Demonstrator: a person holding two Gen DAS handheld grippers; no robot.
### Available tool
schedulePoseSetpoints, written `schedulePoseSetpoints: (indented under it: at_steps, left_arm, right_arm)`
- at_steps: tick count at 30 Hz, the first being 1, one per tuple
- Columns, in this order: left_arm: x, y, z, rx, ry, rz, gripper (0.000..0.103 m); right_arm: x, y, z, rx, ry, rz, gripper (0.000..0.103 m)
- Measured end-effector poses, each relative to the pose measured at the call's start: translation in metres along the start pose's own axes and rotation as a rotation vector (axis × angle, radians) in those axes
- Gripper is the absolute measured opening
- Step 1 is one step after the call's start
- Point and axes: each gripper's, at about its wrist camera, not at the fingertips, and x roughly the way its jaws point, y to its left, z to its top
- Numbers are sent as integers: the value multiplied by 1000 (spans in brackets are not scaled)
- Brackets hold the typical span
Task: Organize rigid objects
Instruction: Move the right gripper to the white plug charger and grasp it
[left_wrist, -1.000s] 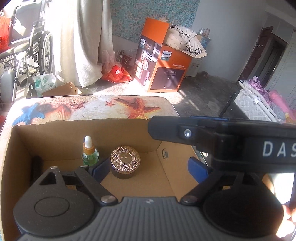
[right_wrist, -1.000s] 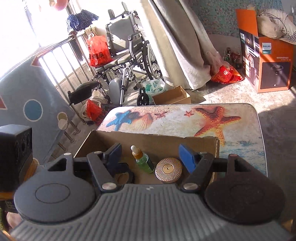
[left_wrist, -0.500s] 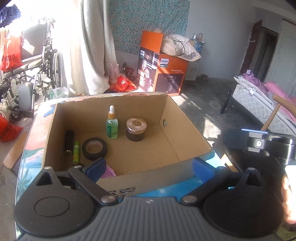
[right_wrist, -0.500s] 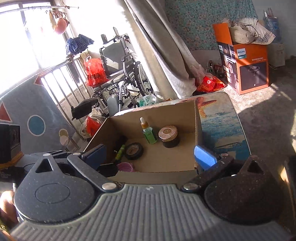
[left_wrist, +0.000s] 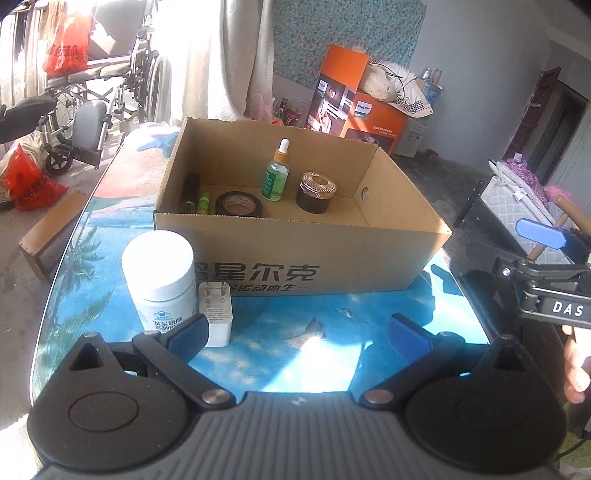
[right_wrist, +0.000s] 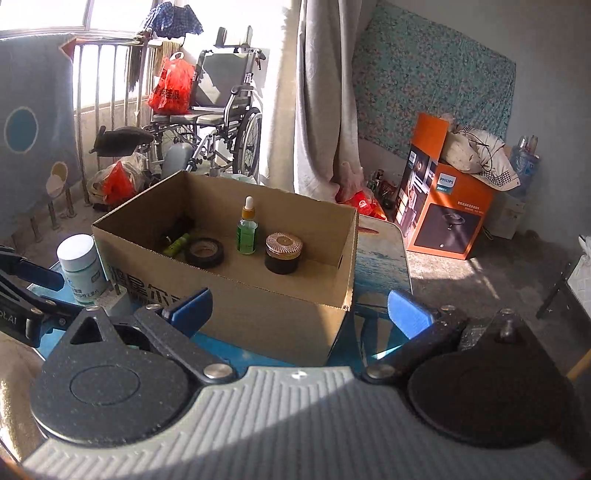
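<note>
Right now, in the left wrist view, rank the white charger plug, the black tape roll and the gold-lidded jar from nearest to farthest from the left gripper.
From the left gripper, jaws wide with nothing between them:
1. White charger plug, on the table outside the cardboard box, by the left finger.
2. Black tape roll, inside the box, left of centre.
3. Gold-lidded jar, inside, further back, right of the tape.

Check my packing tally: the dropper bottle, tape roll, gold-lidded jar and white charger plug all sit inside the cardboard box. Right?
Not quite. The white charger plug stands outside the cardboard box, on the table beside the white jar, as the left wrist view shows. The others are inside.
</note>
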Motion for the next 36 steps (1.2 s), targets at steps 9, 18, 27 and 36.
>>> schedulePoseSetpoints:
  at_steps: [9, 18, 27, 36]
  left_arm:
    - [-1, 29, -21, -139, -51, -66, 103]
    - [32, 23, -43, 58, -64, 117, 103]
    - [53, 12, -56, 246, -127, 169, 84]
    - [72, 20, -59, 255, -123, 193, 68]
  right_arm:
    - [19, -12, 3, 223, -13, 291, 102]
    - [88, 24, -7, 366, 124, 517, 102]
    - [143, 65, -5, 404, 204, 582, 81]
    - [180, 86, -13, 449, 286, 614, 56]
